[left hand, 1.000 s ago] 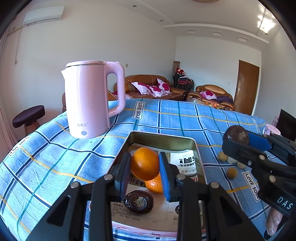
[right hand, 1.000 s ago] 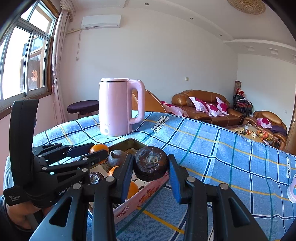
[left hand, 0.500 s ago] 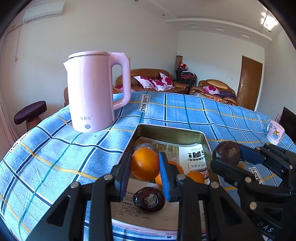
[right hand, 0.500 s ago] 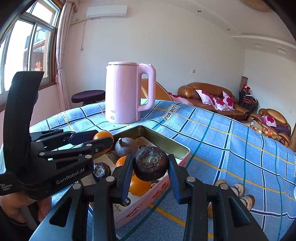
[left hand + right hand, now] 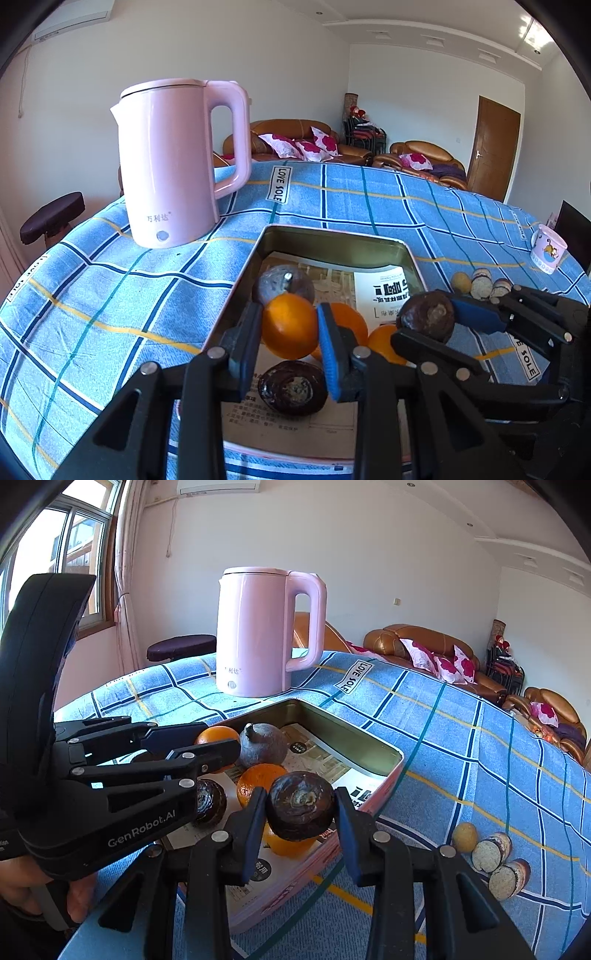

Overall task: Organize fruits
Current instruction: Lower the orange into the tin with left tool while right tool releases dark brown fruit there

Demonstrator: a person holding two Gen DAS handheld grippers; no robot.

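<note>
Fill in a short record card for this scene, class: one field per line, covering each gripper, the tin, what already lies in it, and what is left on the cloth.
left gripper: shut on an orange, held above the tin
right gripper: shut on a dark brown fruit, over the tin's near edge
tin: open, rectangular, paper-lined
in tin: oranges, a greyish fruit, a dark fruit
on cloth: small pieces right of the tin
behind tin: pink kettle
</note>
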